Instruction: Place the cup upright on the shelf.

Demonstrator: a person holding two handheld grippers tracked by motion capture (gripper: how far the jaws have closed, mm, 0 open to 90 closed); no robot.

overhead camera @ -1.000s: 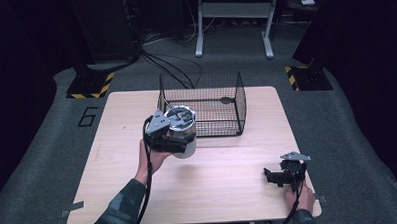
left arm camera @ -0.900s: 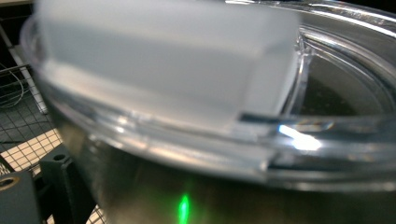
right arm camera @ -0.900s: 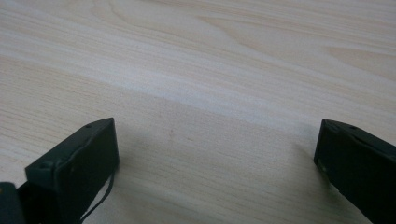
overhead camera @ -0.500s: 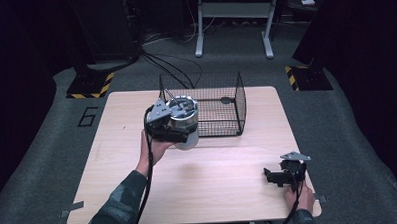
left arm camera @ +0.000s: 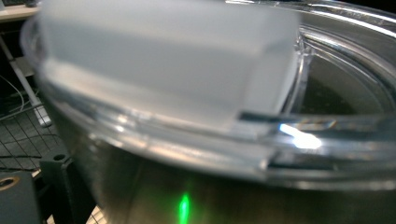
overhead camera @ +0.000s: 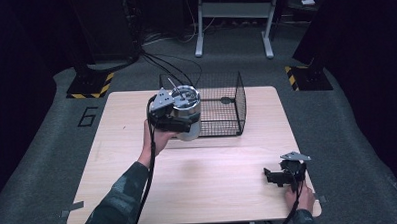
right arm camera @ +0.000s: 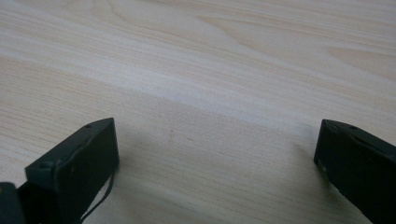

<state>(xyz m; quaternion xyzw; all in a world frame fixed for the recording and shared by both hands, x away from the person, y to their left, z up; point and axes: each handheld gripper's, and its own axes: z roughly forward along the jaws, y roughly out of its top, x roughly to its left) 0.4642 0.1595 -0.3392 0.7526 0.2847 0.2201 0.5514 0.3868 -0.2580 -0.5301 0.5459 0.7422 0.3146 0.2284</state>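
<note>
A steel canister [overhead camera: 187,111] with a clear lid is held off the table at the near left corner of a black wire basket [overhead camera: 238,104]. My left gripper [overhead camera: 176,125] is shut on the canister's side. In the left gripper view the canister's clear lid [left arm camera: 299,140] and a frosted white block [left arm camera: 163,60] on it are very close, with the steel wall [left arm camera: 154,191] below. My right gripper [overhead camera: 275,177] rests on the table [overhead camera: 209,186] near the front right corner. It is open, with bare wood [right arm camera: 210,70] ahead of the right gripper [right arm camera: 215,172].
The wire basket stands at the back middle of the table, and its mesh [left arm camera: 23,140] shows behind the canister. Cables [overhead camera: 170,68] and a metal stand [overhead camera: 233,20] lie on the dark floor beyond. Yellow-black marked blocks [overhead camera: 88,86] sit off the back corners.
My left gripper has carried the canister away from the person and slightly right, up to the basket's corner. The right gripper has stayed put.
</note>
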